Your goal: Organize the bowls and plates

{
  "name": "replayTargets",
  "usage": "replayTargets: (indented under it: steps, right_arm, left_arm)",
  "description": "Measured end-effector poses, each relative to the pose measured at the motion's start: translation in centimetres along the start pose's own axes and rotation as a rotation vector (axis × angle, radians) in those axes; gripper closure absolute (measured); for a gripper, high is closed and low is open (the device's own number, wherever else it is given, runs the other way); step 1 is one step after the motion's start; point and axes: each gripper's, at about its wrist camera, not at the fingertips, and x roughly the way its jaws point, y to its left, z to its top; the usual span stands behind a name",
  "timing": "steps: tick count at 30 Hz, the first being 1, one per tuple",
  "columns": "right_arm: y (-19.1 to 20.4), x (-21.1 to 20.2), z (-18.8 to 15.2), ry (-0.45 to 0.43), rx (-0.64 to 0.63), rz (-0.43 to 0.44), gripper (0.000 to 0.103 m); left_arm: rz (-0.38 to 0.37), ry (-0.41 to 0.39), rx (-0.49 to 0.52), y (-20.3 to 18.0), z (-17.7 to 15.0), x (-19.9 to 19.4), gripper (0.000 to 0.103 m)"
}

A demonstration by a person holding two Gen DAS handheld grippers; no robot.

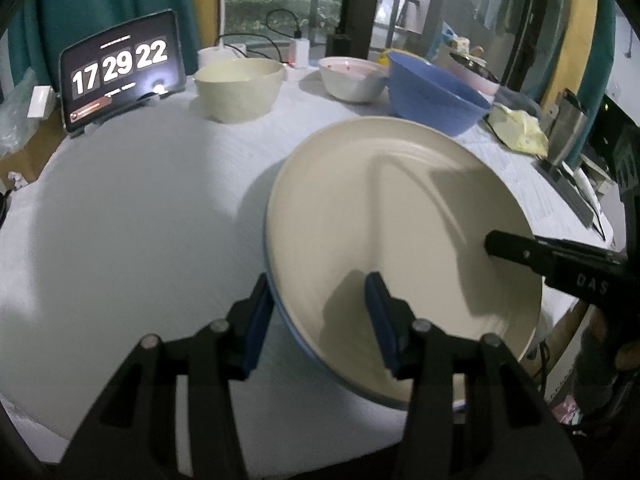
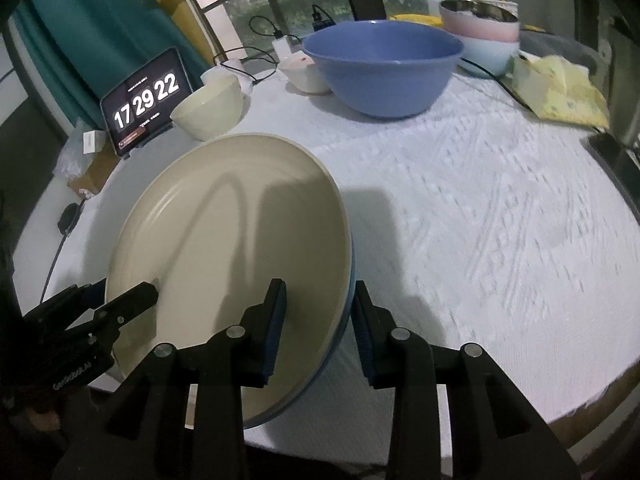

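A large cream plate (image 1: 400,220) (image 2: 224,232) with a blue underside hangs tilted above the white-clothed table (image 1: 120,220) (image 2: 480,220), casting a shadow on the cloth. My left gripper (image 1: 318,284) straddles its near-left rim, one pad on the cream face and one under the blue edge, shut on the plate. On the opposite rim my right gripper (image 2: 320,284) grips the same way, shut on the plate. Each wrist view shows the other gripper's black fingers (image 1: 520,250) (image 2: 132,302) lying on the plate. Further back stand a cream bowl (image 1: 240,88) (image 2: 208,108), a white speckled bowl (image 1: 352,78) and a big blue bowl (image 1: 436,92) (image 2: 380,68).
A tablet showing a clock (image 1: 120,68) (image 2: 146,100) leans at the table's back left, with chargers and cables behind the bowls. Stacked pink and pale blue bowls (image 2: 480,36) topped by a metal one sit at the back right beside a yellow packet (image 2: 560,92). A metal cup (image 1: 566,128) stands at the right edge.
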Motion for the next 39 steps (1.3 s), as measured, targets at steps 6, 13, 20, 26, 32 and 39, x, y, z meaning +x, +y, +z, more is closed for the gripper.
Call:
replayTargets:
  steps: [6,13,20,26,32,39]
  right_arm:
    - [1.9,1.1,2.1,-0.007,-0.038,0.009,0.068]
    - [4.1,3.1,4.1,-0.003,-0.083,0.026,0.068]
    - [6.2,5.5,6.2,0.015,-0.129,0.049,0.068]
    - [8.1,7.8,7.8,0.032,-0.156,0.072,0.068]
    - [9.3,9.8,8.6,0.055,-0.173,0.084,0.068]
    - [10.0,11.7,9.1,0.086,-0.182,0.089,0.068]
  left_arm:
    - [0.016,-0.02,-0.035,2.0,1.0,0.0,0.055]
    - [0.043,-0.035,-0.075,4.6,2.0,0.3,0.055]
    - [0.074,-0.042,-0.119,7.5,2.9,1.0,0.055]
    - [0.103,-0.04,-0.142,10.0,3.6,1.7,0.055]
    - [0.119,-0.026,-0.163,11.8,4.1,2.7,0.055]
    - [0.126,-0.004,-0.186,13.1,4.1,3.7,0.055]
